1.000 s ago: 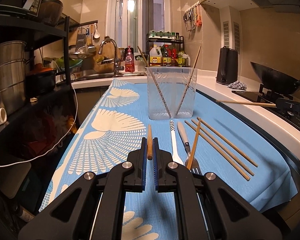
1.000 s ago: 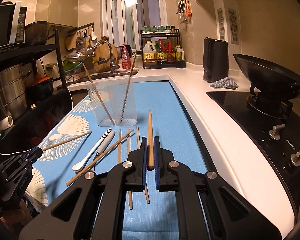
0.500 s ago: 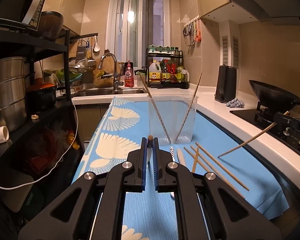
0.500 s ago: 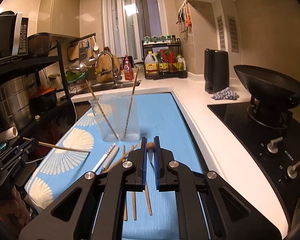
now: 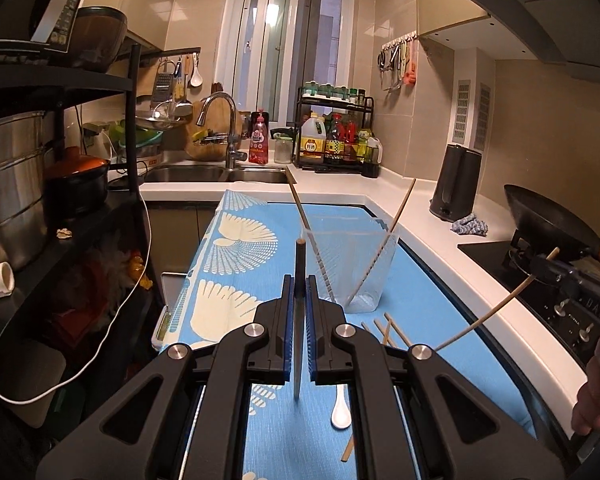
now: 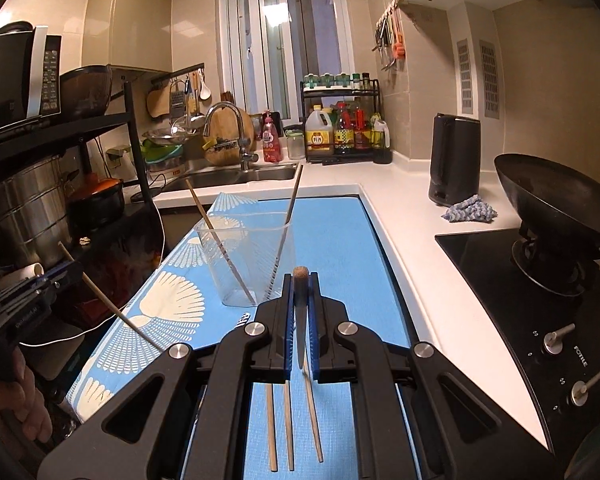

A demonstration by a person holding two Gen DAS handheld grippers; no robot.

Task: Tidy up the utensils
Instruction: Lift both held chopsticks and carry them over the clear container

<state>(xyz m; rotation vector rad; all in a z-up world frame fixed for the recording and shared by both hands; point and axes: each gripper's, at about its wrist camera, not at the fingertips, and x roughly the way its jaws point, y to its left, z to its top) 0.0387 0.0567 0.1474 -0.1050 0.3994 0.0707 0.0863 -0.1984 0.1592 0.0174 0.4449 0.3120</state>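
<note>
My left gripper (image 5: 299,284) is shut on a wooden chopstick (image 5: 299,264), tipped up above the blue cloth (image 5: 260,216). My right gripper (image 6: 299,284) is shut on another chopstick (image 6: 300,276), also tipped up. A clear plastic cup (image 5: 360,264) stands on the cloth ahead with two chopsticks leaning in it; it also shows in the right wrist view (image 6: 246,260). Loose chopsticks (image 6: 288,424) lie on the cloth below the right gripper. A white spoon (image 5: 341,408) lies below the left gripper. The right gripper with its chopstick shows in the left wrist view (image 5: 500,308).
A black shelf rack with pots (image 5: 60,184) stands at the left. A sink and faucet (image 5: 228,136) are at the back. A kettle (image 6: 454,160), a rag (image 6: 470,210) and a wok on the stove (image 6: 552,204) are at the right.
Both grippers have lifted off the cloth and tipped their chopsticks up, each still held. The cup is closer and lower in both views.
</note>
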